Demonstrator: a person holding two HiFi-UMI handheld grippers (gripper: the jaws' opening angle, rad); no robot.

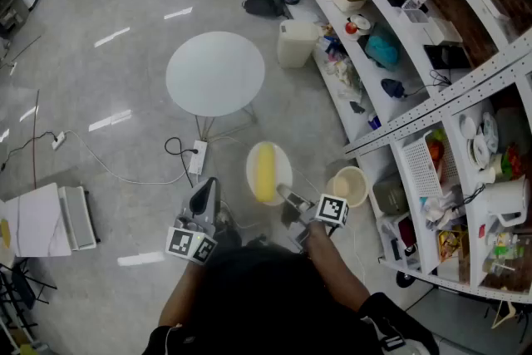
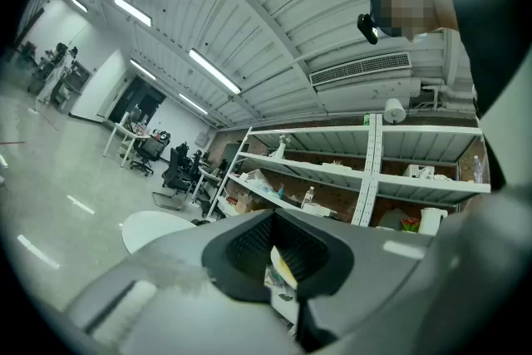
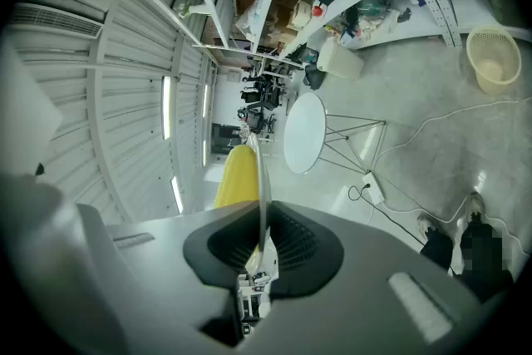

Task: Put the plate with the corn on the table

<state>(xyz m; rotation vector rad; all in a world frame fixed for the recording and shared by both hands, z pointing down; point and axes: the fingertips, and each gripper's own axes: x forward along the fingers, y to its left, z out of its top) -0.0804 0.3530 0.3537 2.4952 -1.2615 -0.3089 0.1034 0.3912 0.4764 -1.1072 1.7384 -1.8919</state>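
A white plate (image 1: 283, 160) carrying a yellow corn cob (image 1: 265, 172) hangs in the air above the floor, short of the round white table (image 1: 216, 72). My right gripper (image 1: 288, 194) is shut on the plate's near rim. In the right gripper view the plate (image 3: 263, 179) stands edge-on between the jaws, with the corn (image 3: 236, 175) to its left and the table (image 3: 303, 131) beyond. My left gripper (image 1: 204, 194) points forward beside the plate with its jaws shut and nothing in them. Its own view shows a sliver of the plate (image 2: 281, 266) past the jaws and the table (image 2: 154, 229) lower left.
Long white shelves (image 1: 432, 54) full of goods run along the right. A pale basket (image 1: 350, 185) stands on the floor by them, and a white canister (image 1: 297, 43) sits behind the table. A power strip with cables (image 1: 198, 155) lies under the table. White boxes (image 1: 41, 220) sit left.
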